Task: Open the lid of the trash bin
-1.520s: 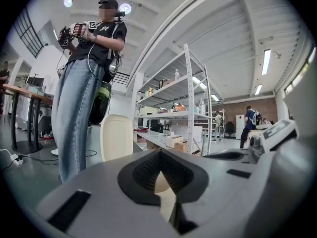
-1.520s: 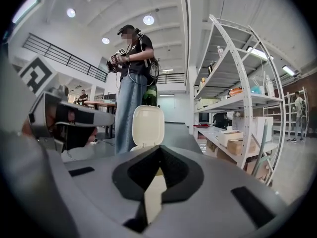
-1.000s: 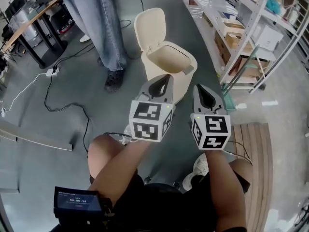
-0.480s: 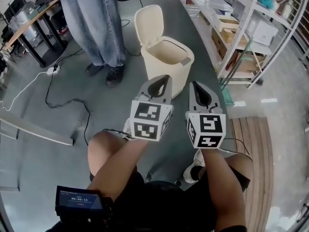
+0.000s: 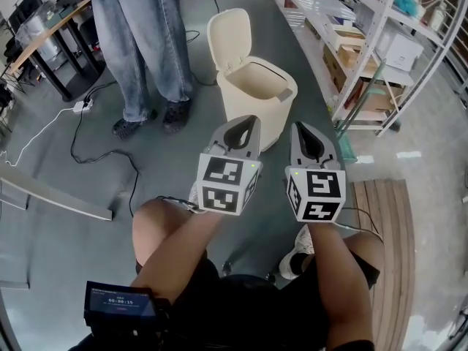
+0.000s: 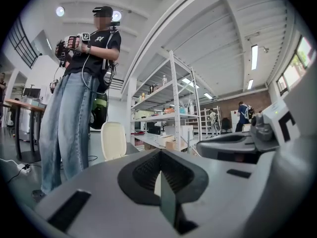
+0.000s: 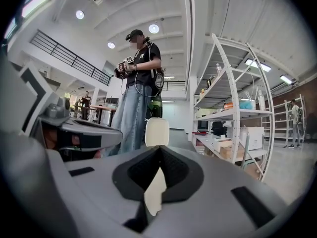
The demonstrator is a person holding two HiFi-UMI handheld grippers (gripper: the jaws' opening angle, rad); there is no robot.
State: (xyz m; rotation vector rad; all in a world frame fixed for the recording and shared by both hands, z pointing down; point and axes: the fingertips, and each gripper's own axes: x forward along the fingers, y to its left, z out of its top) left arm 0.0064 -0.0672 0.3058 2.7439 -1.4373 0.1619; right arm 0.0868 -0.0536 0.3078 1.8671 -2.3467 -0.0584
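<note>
The cream trash bin (image 5: 257,102) stands on the grey floor ahead of me. Its lid (image 5: 229,38) is swung up and stands upright at the back, so the inside shows. My left gripper (image 5: 248,120) is held in the air just short of the bin's near side, its jaws shut on nothing. My right gripper (image 5: 302,129) hangs beside it to the right, also shut and empty, and touches nothing. The lid (image 6: 113,140) rises left of the closed tips of the left gripper (image 6: 159,151). Above the right gripper (image 7: 159,147), the lid (image 7: 157,131) stands straight ahead.
A person in jeans (image 5: 142,42) stands just left of the bin. A metal shelving rack (image 5: 365,46) with boxes runs along the right. Cables (image 5: 77,141) trail over the floor at left, a wooden pallet (image 5: 384,229) lies at right, and a desk (image 5: 44,35) is at far left.
The standing person has stepped one foot out to the left. Both grippers stay shut in about the same place, and the bin lid stays up.
</note>
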